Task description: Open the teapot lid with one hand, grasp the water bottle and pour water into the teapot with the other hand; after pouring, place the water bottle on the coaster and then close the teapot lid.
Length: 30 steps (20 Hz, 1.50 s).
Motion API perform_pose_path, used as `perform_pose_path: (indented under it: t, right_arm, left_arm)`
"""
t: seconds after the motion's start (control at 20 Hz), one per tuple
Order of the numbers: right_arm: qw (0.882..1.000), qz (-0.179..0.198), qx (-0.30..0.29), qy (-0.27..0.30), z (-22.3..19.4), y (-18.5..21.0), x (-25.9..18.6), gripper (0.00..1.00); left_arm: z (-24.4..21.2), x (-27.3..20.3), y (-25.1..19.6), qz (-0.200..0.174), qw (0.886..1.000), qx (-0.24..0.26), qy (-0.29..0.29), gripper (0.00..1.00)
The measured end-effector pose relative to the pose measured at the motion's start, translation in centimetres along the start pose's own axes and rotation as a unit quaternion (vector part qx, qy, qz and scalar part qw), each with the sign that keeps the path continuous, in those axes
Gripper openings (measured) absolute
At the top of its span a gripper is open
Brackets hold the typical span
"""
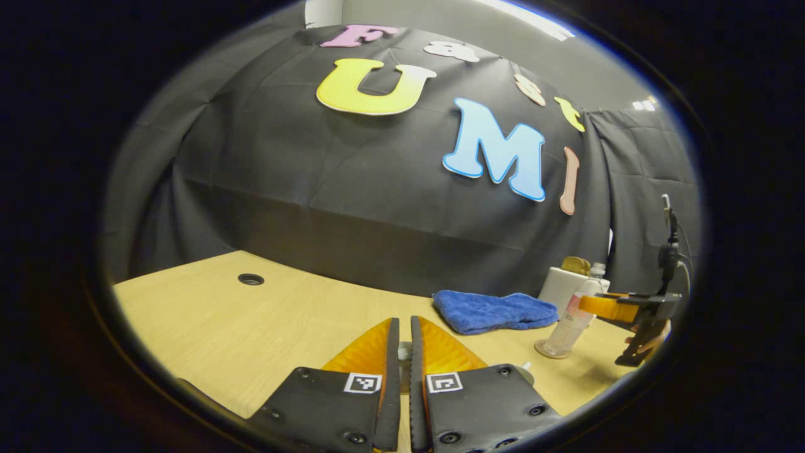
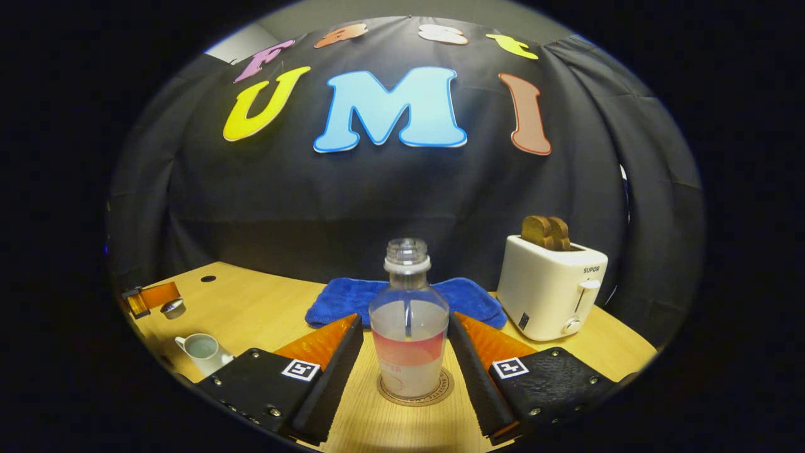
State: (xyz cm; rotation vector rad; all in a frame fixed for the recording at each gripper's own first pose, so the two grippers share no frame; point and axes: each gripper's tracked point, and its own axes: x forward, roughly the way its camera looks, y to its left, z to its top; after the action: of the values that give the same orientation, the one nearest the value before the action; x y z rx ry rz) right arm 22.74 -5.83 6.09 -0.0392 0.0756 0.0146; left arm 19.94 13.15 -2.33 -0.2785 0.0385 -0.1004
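The clear water bottle [image 2: 409,327], uncapped and partly filled, stands upright on the round coaster [image 2: 440,391]. My right gripper [image 2: 405,321] is open, its fingers flanking the bottle closely on both sides. The white teapot [image 2: 201,349] sits lidless at the lower left with water inside. Beyond it my left gripper [image 2: 151,296] holds the small teapot lid [image 2: 172,308] in the air. In the left gripper view my left gripper [image 1: 404,321] is nearly closed on a pale bit of the lid [image 1: 404,353], and the bottle [image 1: 569,321] with the right gripper [image 1: 629,308] stands at the far right.
A blue cloth [image 2: 339,299] lies behind the bottle on the wooden table [image 1: 264,327]. A white toaster [image 2: 553,289] with toast in its slots stands at the back right. A round cable hole [image 1: 251,279] is in the table's far left part.
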Motion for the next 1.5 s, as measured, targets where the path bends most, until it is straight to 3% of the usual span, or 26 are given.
perform_pose_path:
  t: [0.25,0.7,0.85,1.15,1.5]
  right_arm:
    - [0.999,0.008,0.021,-0.044,1.9,0.9,-5.1,0.84]
    - [0.999,0.008,0.03,-0.019,-5.5,2.4,-12.8,0.84]
    - [0.998,0.013,0.053,-0.022,-6.0,2.5,-14.7,0.84]
    - [0.997,0.02,0.074,-0.02,-5.8,2.3,-15.1,0.84]
    - [0.998,0.04,0.04,-0.009,-6.3,4.3,-14.9,0.84]
  left_arm:
    - [0.0,-0.1,-0.9,-0.006,1.0,0.009,-0.001,0.14]
    - [0.0,-0.9,-5.1,-0.037,0.999,0.033,-0.002,0.11]
    - [-0.4,-0.7,-7.4,-0.048,0.997,0.063,0.0,0.12]
    - [-2.1,-0.7,-11.1,-0.063,0.994,0.085,0.019,0.14]
    - [-2.5,-0.5,-11.5,-0.059,0.992,0.112,0.017,0.12]
